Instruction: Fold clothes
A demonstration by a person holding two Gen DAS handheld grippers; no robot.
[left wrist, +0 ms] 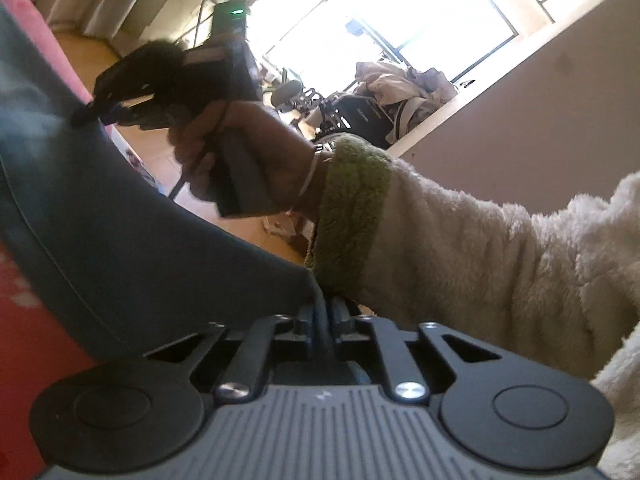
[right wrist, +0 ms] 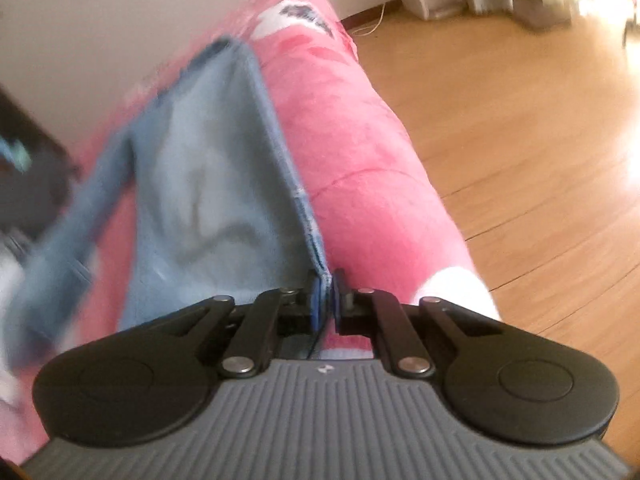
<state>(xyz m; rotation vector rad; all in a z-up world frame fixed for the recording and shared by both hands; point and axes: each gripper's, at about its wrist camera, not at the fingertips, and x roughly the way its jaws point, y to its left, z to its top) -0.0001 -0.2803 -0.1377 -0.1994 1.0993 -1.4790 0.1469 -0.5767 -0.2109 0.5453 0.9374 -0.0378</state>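
One pair of jeans (right wrist: 208,184), two claws, both pinching it. The right claw (right wrist: 324,296) is clamped on the jeans' seam edge, with the denim stretched out over a pink blanket (right wrist: 360,152). Only the left view shows the person's hand (left wrist: 240,152) and fluffy white sleeve (left wrist: 480,248) gripping the other tool; there the left claw (left wrist: 322,312) is closed on the denim too. Only the right view shows the wood floor (right wrist: 520,140) properly.

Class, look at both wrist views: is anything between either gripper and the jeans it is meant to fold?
Nothing visible. The left gripper is shut on the jeans, and the right gripper is shut on their edge above the pink blanket.
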